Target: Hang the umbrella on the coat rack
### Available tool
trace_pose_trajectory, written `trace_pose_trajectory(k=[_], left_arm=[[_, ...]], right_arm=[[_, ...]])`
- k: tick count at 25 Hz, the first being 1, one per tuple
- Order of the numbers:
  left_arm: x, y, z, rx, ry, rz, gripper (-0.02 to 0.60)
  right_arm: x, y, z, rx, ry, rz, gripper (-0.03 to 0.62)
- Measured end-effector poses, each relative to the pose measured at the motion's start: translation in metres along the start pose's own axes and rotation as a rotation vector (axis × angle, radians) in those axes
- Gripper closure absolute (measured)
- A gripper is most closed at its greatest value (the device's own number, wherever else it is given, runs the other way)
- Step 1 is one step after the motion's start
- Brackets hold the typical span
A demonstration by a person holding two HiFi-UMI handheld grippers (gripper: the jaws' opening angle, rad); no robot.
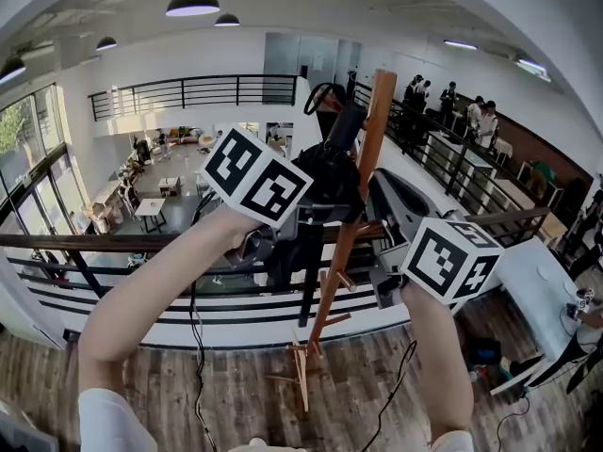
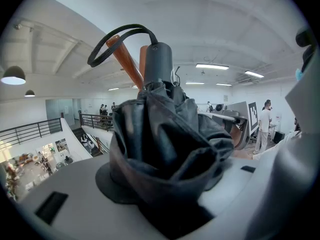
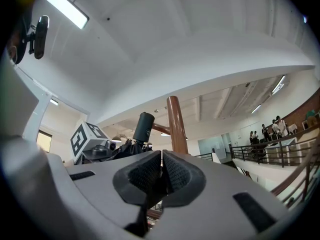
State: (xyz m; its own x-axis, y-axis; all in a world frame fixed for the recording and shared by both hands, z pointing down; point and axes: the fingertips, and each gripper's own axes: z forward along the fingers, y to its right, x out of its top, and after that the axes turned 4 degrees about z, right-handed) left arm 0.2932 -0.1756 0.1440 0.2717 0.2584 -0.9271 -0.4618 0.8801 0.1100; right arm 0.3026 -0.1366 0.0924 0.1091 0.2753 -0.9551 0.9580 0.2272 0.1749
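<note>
A folded black umbrella (image 2: 165,149) fills the space between my left gripper's (image 2: 165,184) jaws, which are shut on its bundled fabric. Its dark grey handle (image 2: 157,66) points up and away. The black wrist strap (image 2: 117,39) loops around the tip of a brown wooden peg (image 2: 127,64) of the coat rack. In the head view the umbrella (image 1: 330,172) is held high against the rack's pole (image 1: 366,149). My right gripper (image 3: 161,171) is shut with nothing between its pads, just right of the pole (image 3: 175,126) and the handle (image 3: 144,127).
The rack's lower pegs and feet (image 1: 306,361) stand on the wood floor in front of a dark balcony railing (image 1: 113,243). A white table (image 1: 542,285) is at the right. Several people (image 1: 476,116) stand at the far right. Cables trail on the floor.
</note>
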Motion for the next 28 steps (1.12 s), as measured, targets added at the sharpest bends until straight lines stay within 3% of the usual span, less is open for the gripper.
trace_pose_trajectory(k=[3, 8, 12, 28], left_arm=[[0.000, -0.004, 0.000, 0.004, 0.004, -0.010, 0.331], [0.002, -0.006, -0.001, 0.002, 0.007, -0.014, 0.332], [0.000, -0.007, -0.001, -0.009, 0.010, -0.013, 0.332], [-0.026, 0.002, 0.003, -0.043, 0.018, -0.018, 0.332]], right_arm=[[0.016, -0.006, -0.005, 0.020, 0.035, -0.045, 0.557], [0.048, -0.038, 0.001, 0.141, 0.035, -0.113, 0.556], [0.062, -0.054, 0.010, 0.165, 0.036, -0.147, 0.556], [0.046, -0.035, 0.014, 0.084, 0.058, -0.105, 0.556]])
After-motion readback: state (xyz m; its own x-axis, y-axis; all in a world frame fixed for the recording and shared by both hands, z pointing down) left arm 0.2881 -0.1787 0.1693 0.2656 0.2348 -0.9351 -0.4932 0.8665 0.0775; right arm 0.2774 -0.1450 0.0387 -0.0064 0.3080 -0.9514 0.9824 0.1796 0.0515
